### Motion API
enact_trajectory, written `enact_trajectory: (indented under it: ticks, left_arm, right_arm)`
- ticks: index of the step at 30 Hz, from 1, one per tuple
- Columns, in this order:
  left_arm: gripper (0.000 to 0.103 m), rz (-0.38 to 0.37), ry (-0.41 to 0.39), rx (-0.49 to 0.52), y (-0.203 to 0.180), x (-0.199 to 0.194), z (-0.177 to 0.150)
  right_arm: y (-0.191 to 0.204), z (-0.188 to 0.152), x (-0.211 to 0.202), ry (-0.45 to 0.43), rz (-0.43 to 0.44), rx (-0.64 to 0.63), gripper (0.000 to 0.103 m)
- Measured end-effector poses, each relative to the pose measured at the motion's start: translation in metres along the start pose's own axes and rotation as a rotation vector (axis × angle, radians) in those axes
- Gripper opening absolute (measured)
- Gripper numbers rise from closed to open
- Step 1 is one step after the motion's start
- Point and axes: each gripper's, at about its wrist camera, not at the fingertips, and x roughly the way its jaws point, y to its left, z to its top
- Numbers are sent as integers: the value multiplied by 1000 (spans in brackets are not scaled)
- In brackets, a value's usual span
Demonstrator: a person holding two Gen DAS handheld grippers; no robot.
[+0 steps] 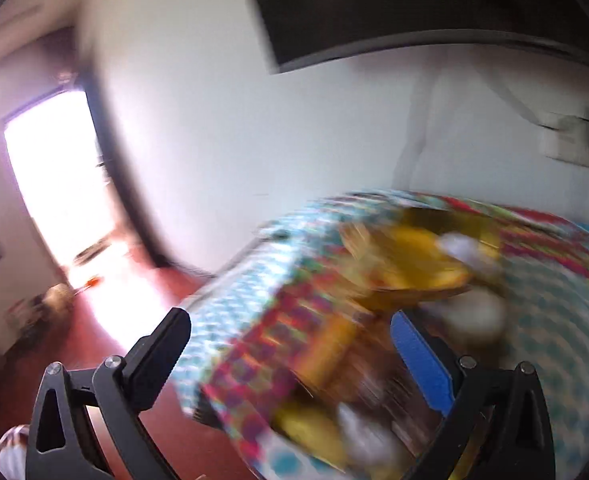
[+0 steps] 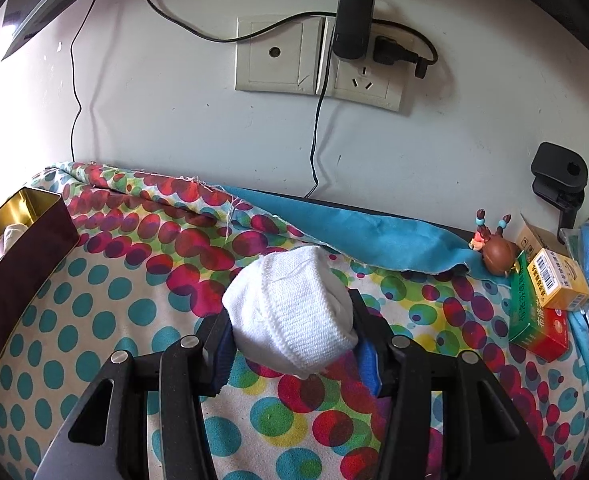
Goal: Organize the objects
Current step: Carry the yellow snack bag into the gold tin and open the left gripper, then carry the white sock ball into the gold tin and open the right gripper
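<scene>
My right gripper (image 2: 294, 316) is shut on a rolled white sock (image 2: 292, 312) and holds it above the spotted cloth (image 2: 106, 304) on the table. A dark red tin box (image 2: 18, 248) with a gold inside stands at the left and holds something white. In the blurred left wrist view my left gripper (image 1: 290, 340) is open and empty, its jaws wide apart in front of the tin box (image 1: 406, 272), whose gold inside holds white items.
Medicine boxes (image 2: 546, 300), a small brown figurine (image 2: 494, 250) and a black clamp (image 2: 560, 178) are at the right by the wall. A wall socket (image 2: 318, 60) with cables hangs above. A blue cloth (image 2: 374, 232) lies under the spotted one. A bright doorway (image 1: 58, 184) is at far left.
</scene>
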Motion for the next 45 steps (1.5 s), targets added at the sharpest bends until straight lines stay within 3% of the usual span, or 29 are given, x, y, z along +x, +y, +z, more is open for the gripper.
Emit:
enact_trajectory:
  ticks: [2, 4, 6, 10, 12, 15, 19, 20, 22, 24, 28, 33, 38, 40, 45]
  left_arm:
    - [103, 30, 118, -6, 1, 40, 23]
    - [103, -1, 183, -4, -4, 63, 35]
    - [103, 27, 203, 27, -19, 83, 44]
    - [103, -129, 273, 16, -44, 104, 47]
    - [103, -220, 261, 44, -65, 99, 43]
    - [103, -240, 210, 99, -91, 87, 36]
    - [103, -399, 154, 11, -78, 69, 26]
    - [103, -407, 150, 20, -78, 65, 24]
    - [103, -339, 128, 67, -73, 49, 18]
    - [103, -402, 128, 45, -61, 32, 10]
    - [103, -433, 147, 38, -43, 1, -17]
    - [103, -468, 114, 32, -22, -52, -65]
    - [103, -544, 137, -13, -11, -73, -96]
    - [103, -541, 133, -14, -6, -80, -106]
    - [103, -568, 110, -24, 4, -91, -107]
  right_arm:
    - [1, 0, 0, 2, -2, -6, 48]
    - [2, 0, 2, 12, -2, -10, 48]
    - [2, 0, 2, 15, 1, -11, 48]
    - [2, 0, 3, 17, 5, -9, 48]
    - [2, 1, 2, 13, -2, -13, 48]
    - [7, 0, 1, 8, -8, -40, 48]
    - [12, 0, -4, -17, -2, -73, 48]
    - [14, 0, -5, -18, 1, -81, 48]
    - [17, 0, -3, -10, 3, -99, 48]
    - [19, 1, -1, 1, 9, -114, 48]
    - [25, -4, -4, 16, 17, -144, 48]
    - [40, -4, -32, -21, 33, -145, 47]
    - [89, 9, -77, -81, 100, -219, 47]
    - [112, 10, -92, -98, 137, -250, 47]
    - [191, 5, -123, -128, 256, -377, 47]
